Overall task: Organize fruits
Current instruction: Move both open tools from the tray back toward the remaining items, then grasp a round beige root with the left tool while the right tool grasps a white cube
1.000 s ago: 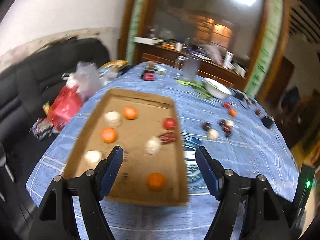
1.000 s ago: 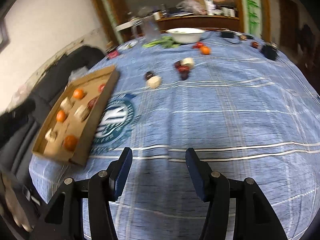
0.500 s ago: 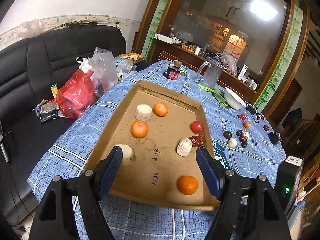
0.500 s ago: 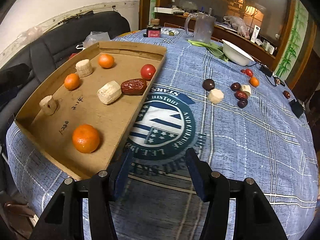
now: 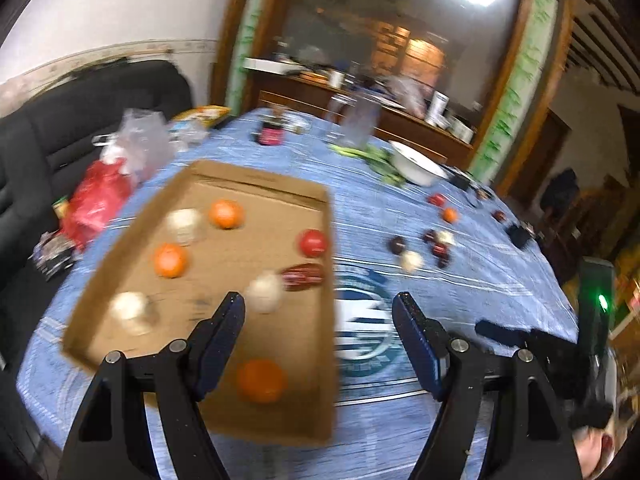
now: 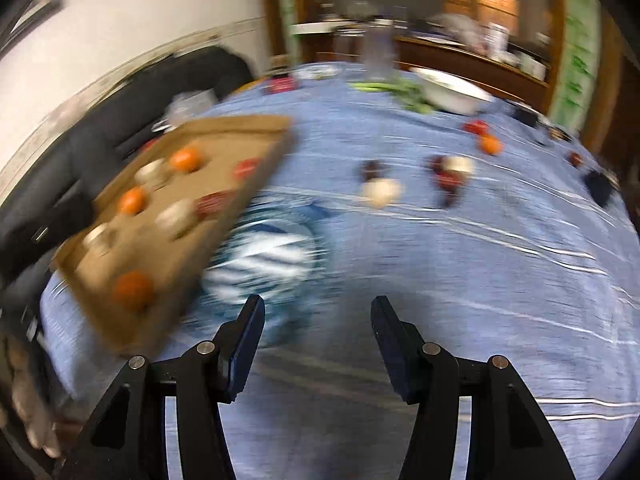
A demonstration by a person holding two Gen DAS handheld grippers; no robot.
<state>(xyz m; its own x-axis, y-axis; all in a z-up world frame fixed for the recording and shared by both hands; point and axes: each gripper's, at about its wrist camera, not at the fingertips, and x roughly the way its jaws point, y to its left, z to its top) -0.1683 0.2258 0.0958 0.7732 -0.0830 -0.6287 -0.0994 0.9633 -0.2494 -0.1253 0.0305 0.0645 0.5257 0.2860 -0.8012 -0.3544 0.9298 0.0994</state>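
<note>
Eight items lie in the shallow cardboard tray (image 5: 120, 268) on the blue tablecloth (image 5: 480, 292): three oranges (image 5: 261, 380), three pale lumps (image 5: 264, 292), one tomato (image 5: 313, 242), and one red date (image 5: 303, 276) lying crosswise beside the right wall. Loose fruits (image 6: 378, 192) sit apart, right of the tray. Left gripper (image 5: 318, 320) and right gripper (image 6: 316, 320): fingers spread, empty.

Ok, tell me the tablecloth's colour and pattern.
Blue tablecloth with thin white stripes, plus a round logo; clearest from the right wrist.

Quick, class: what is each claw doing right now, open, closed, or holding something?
Left claw: open, holding nothing.
Right claw: open, holding nothing.
</note>
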